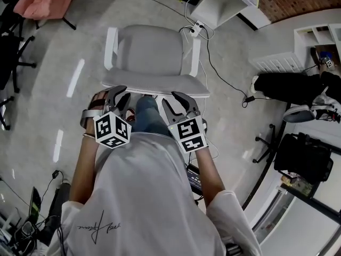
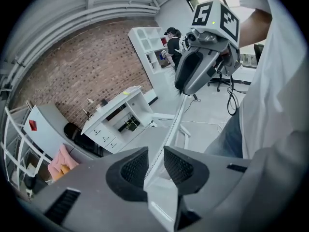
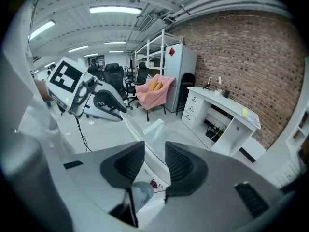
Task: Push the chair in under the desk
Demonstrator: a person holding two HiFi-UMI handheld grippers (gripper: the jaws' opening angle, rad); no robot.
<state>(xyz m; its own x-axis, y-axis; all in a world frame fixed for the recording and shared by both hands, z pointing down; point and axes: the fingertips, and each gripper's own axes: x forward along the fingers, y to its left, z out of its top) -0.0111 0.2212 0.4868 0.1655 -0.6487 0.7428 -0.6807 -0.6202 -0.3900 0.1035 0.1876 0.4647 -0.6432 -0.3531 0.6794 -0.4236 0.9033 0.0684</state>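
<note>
A grey office chair (image 1: 152,49) with white armrests stands in front of me, its seat facing a white desk (image 1: 224,4) further off. Both grippers sit at the top edge of its backrest (image 1: 154,84). My left gripper (image 1: 120,93) straddles that edge near the left end; in the left gripper view the thin backrest rim (image 2: 169,129) runs between the pads of the left gripper (image 2: 155,166) with a gap on each side. My right gripper (image 1: 179,98) straddles the rim (image 3: 133,129) the same way, and the right gripper (image 3: 154,164) is likewise open around it.
A black cable (image 1: 224,73) and a power strip (image 1: 196,29) lie on the floor between chair and desk. A pink-draped chair (image 1: 45,1) and a black chair (image 1: 10,52) stand at the left. Another person's legs (image 1: 298,87) and white shelving (image 1: 314,36) are at the right.
</note>
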